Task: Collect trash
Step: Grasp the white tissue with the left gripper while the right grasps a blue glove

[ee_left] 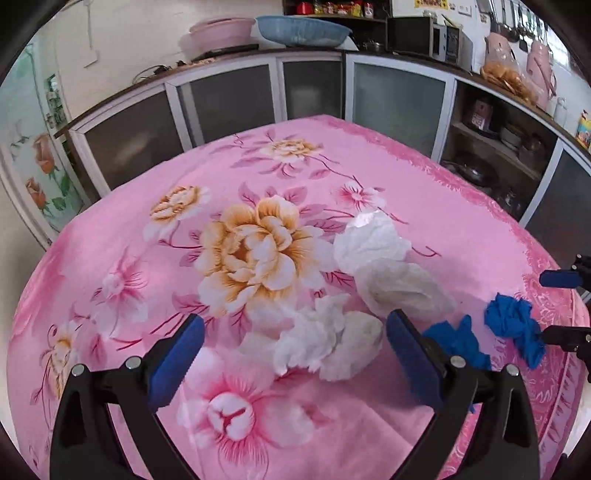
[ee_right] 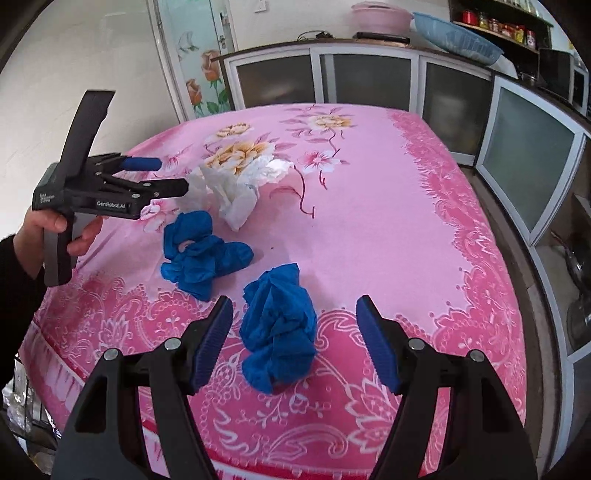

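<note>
On the pink floral tablecloth lie crumpled white tissues and two crumpled blue wads. My left gripper is open, its jaws on either side of the nearest white tissue; more white tissue lies beyond it. My right gripper is open around a blue wad. A second blue wad lies to its left, below the left gripper, which also shows in the right wrist view. The white tissues lie by that gripper's tips.
Grey glass-front cabinets run behind and to the right of the table, close to its edge. Pink and blue basins sit on the counter. A floral glass door stands at the back left.
</note>
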{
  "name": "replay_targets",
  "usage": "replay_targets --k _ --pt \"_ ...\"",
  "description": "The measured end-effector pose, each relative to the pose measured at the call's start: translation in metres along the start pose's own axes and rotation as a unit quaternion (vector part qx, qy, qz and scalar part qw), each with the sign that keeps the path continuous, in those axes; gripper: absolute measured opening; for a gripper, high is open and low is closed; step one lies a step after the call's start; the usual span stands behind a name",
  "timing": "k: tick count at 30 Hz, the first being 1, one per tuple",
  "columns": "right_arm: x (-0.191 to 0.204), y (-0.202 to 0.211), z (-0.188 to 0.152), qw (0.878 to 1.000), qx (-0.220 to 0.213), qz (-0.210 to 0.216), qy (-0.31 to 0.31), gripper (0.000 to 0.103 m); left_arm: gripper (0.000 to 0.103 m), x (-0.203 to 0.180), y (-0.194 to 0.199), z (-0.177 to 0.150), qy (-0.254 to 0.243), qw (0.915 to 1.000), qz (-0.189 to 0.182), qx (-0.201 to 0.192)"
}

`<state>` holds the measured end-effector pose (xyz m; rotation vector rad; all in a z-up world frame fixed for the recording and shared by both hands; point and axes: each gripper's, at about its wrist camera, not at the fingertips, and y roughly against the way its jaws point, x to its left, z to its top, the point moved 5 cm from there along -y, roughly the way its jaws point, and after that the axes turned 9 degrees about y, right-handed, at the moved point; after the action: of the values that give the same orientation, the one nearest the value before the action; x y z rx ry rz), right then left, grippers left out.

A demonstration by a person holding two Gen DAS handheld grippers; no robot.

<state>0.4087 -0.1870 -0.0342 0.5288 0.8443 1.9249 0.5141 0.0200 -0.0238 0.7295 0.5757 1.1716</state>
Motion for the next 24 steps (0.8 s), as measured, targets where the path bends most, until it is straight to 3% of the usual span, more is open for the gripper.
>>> replay_targets --k 6,9,10,11,16,18,23,24 --pt "-0.002 -0.020 0.002 1.000 0.027 0.009 0.000 0.063 0.095 0.001 -0.020 0.002 0.020 0.9994 -0.016 0.024" --pt "0.003 -0.025 0.000 0.999 0.039 0.012 0.010 0.052 0.095 0.002 -0.025 0.003 0.031 0.9988 -0.024 0.029" --pt "0.005 -0.027 -0.001 0.999 0.043 0.009 0.015 0.044 0.094 0.002 -0.026 0.003 0.033 0.9987 -0.024 0.029" --pt "0.006 -0.029 -0.002 0.999 0.046 0.007 0.018 0.037 0.089 0.002 -0.026 0.003 0.033 0.9987 -0.026 0.029" --pt "0.010 -0.029 -0.001 0.999 0.050 0.014 0.015 0.023 0.070 -0.002 -0.023 0.001 0.024 0.9985 -0.038 0.031" --pt "0.010 -0.026 -0.001 0.999 0.045 0.013 0.013 0.020 0.045 -0.004 -0.019 0.002 0.022 0.9985 -0.044 0.026" --pt "0.011 -0.017 -0.002 0.999 0.039 0.034 -0.003 0.016 0.018 -0.004 -0.011 0.004 0.019 0.9986 -0.047 0.013" --pt "0.010 -0.015 -0.002 0.999 0.037 0.038 -0.008 0.016 0.008 -0.001 -0.009 0.004 0.024 0.9985 -0.049 0.011"
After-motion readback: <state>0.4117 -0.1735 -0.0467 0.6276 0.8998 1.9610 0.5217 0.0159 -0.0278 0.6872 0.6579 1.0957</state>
